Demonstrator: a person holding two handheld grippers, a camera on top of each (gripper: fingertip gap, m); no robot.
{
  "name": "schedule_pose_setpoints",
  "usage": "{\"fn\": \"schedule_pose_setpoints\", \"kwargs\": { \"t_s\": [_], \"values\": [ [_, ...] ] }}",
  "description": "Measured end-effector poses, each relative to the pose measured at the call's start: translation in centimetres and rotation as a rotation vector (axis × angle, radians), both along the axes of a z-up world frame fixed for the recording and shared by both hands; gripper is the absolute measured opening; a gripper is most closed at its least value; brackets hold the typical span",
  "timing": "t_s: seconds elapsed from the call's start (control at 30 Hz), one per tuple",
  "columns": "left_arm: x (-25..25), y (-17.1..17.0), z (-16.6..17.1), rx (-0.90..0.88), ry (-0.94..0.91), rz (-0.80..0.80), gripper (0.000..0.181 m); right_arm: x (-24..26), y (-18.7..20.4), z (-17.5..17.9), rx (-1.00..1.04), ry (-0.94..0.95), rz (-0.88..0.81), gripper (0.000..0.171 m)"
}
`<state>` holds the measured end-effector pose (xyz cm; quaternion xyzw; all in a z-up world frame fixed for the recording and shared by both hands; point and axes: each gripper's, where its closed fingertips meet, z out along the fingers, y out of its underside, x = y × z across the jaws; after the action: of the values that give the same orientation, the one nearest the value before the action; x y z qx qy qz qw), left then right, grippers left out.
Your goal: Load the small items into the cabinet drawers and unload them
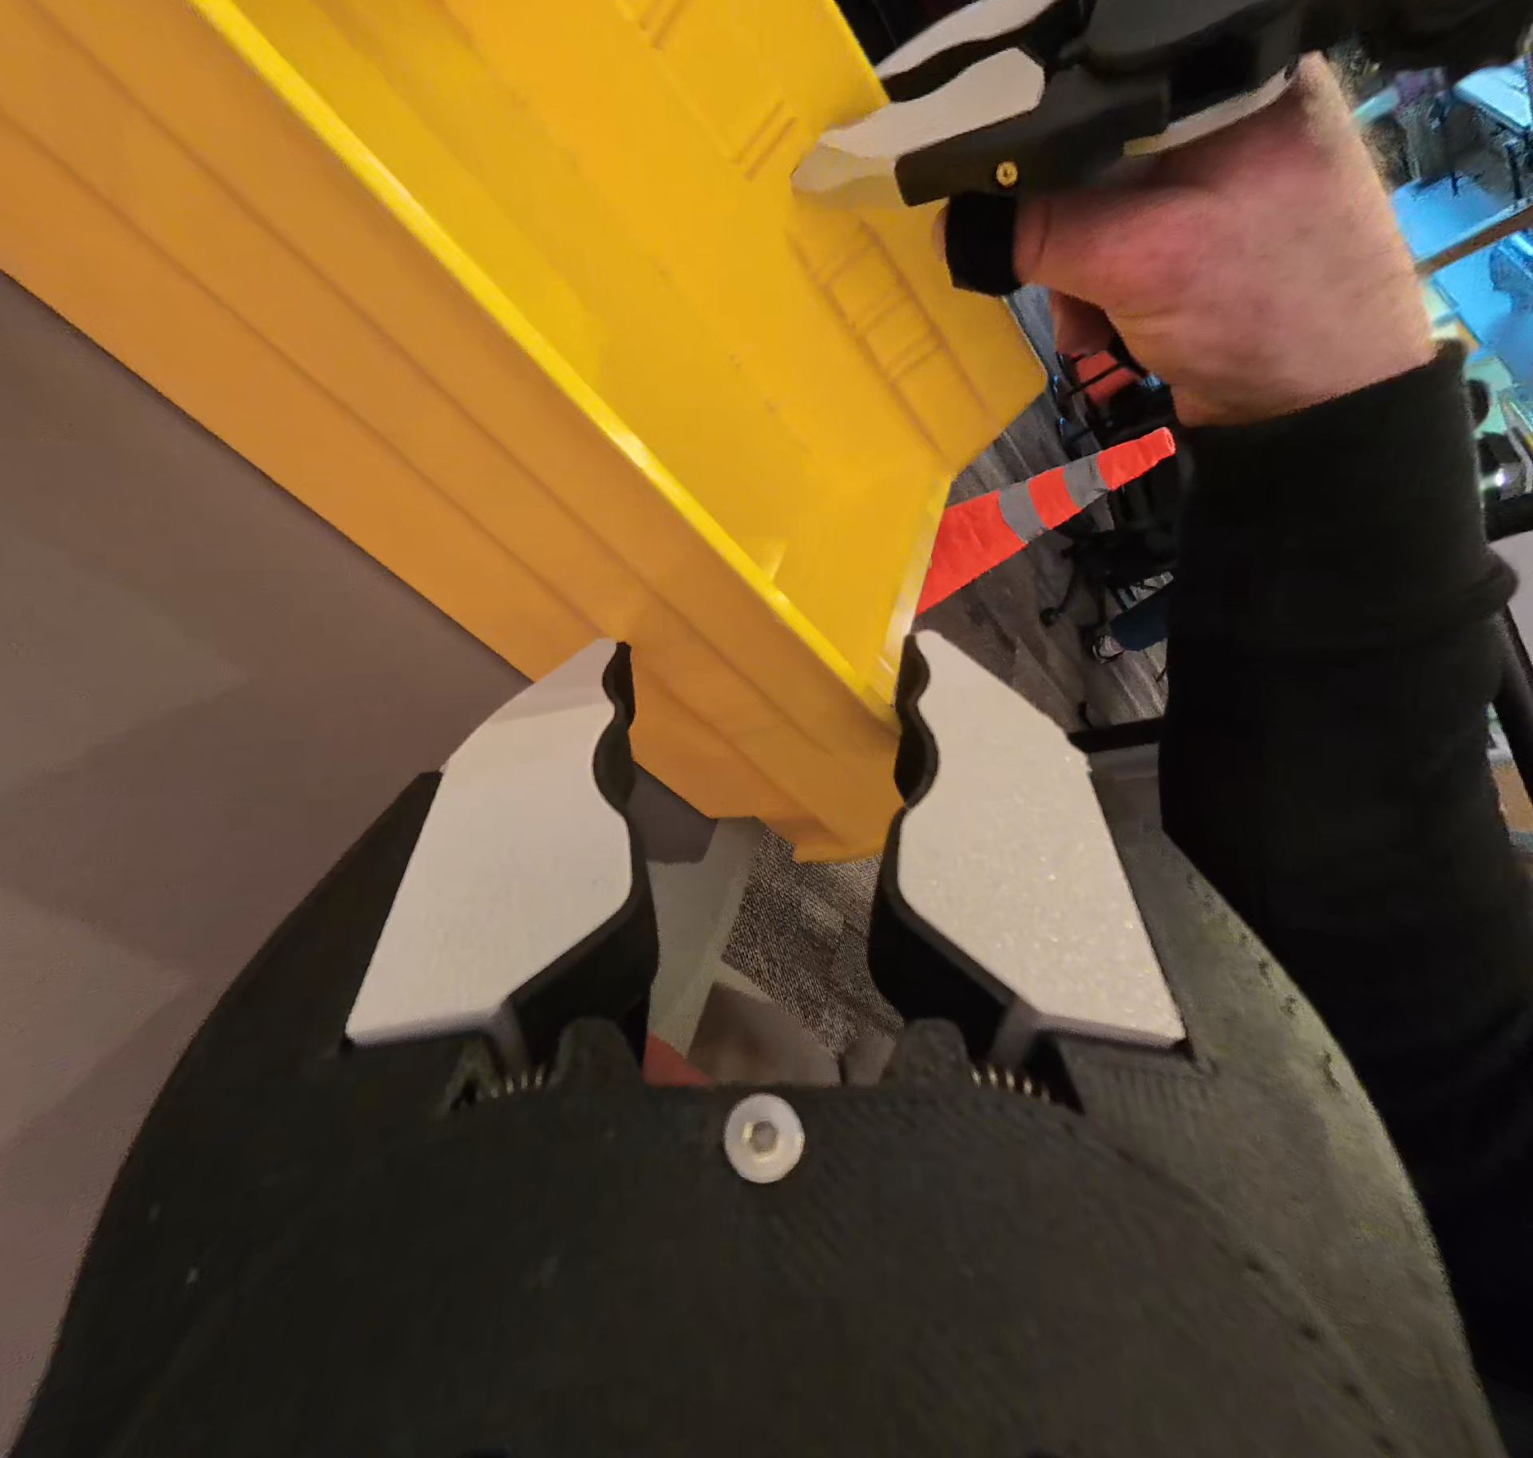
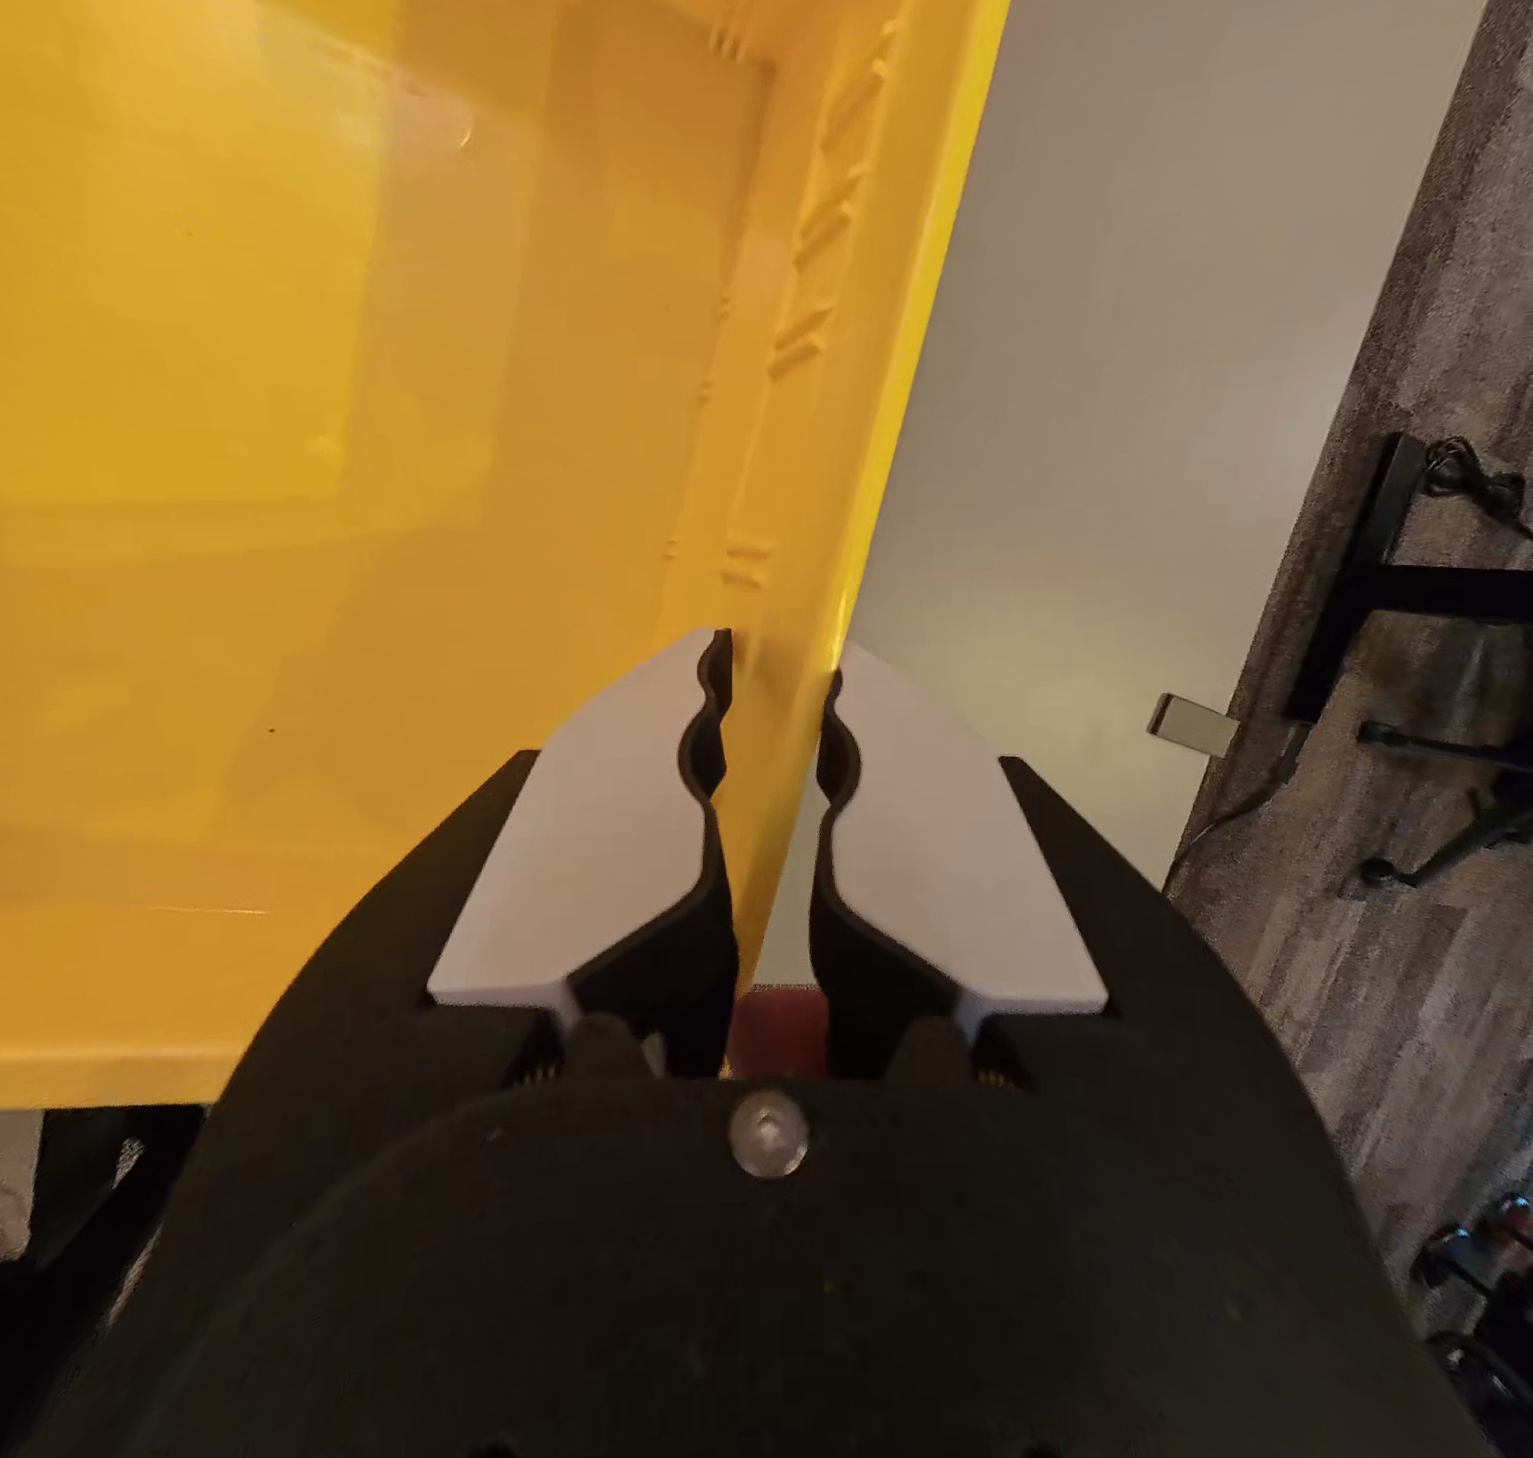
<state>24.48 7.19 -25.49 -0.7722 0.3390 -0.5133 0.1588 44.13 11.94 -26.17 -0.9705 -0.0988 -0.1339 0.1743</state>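
Yellow bin (image 1: 514, 273): cut off by top and left edges in both wrist views; contents not visible. Traffic cone (image 1: 1045, 506): base hidden behind bin corner. Right floor objects (image 2: 1485, 1285): blurred, unidentifiable.

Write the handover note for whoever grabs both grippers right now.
Left gripper: shut on a corner of the yellow bin, which is tilted above the grey table.
Right gripper: shut on the bin's side wall, one finger inside, one outside.
Bin interior: nothing visible in it.
Cabinet, drawers and small items: not in view.
Progress: cannot tell. Keep both grips or the bin drops.
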Motion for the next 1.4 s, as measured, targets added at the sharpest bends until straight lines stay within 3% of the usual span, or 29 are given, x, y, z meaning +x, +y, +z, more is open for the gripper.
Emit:
{"fn": "schedule_pose_setpoints", "kwargs": {
  "t_s": [0.03,0.17,0.23,0.43,0.6,0.77,0.93,1.03,1.1,1.23,1.4],
  "values": [
    [0.2,0.3,0.0,0.001,-0.004,0.006,0.060,0.2,0.0,0.0,0.005,-0.002,-0.002,0.017],
    [0.6,0.6,0.0,0.004,-0.024,-0.002,0.061,0.9,0.0,-0.1,0.027,-0.006,-0.016,0.018],
    [0.4,0.7,0.2,0.029,-0.032,0.008,0.062,0.7,0.3,0.0,0.048,0.017,-0.018,0.030],
    [-3.9,0.8,3.2,0.262,0.006,0.007,0.065,-0.8,1.5,3.7,0.231,0.037,0.011,0.046],
    [-15.0,6.1,8.2,0.587,0.171,0.167,0.066,-6.3,2.4,6.2,0.297,0.108,0.159,0.051],
    [-33.8,13.7,11.8,0.768,0.460,0.512,0.062,-13.5,3.8,7.9,0.347,0.157,0.326,0.051],
    [-51.8,15.0,7.5,0.749,0.862,0.733,0.061,-20.1,4.7,7.2,0.328,0.160,0.430,0.055],
    [-57.8,14.0,3.9,0.687,1.020,0.782,0.060,-23.6,4.9,6.1,0.331,0.156,0.484,0.055],
    [-59.4,13.4,2.2,0.656,1.085,0.752,0.055,-26.0,5.1,5.7,0.349,0.142,0.525,0.055],
    [-59.8,12.9,-0.1,0.621,1.127,0.681,0.023,-30.2,5.4,5.2,0.395,0.108,0.610,0.055],
    [-60.3,12.8,-0.1,0.608,1.113,0.716,0.020,-33.6,5.3,3.7,0.412,0.073,0.688,0.055]
  ]
}}
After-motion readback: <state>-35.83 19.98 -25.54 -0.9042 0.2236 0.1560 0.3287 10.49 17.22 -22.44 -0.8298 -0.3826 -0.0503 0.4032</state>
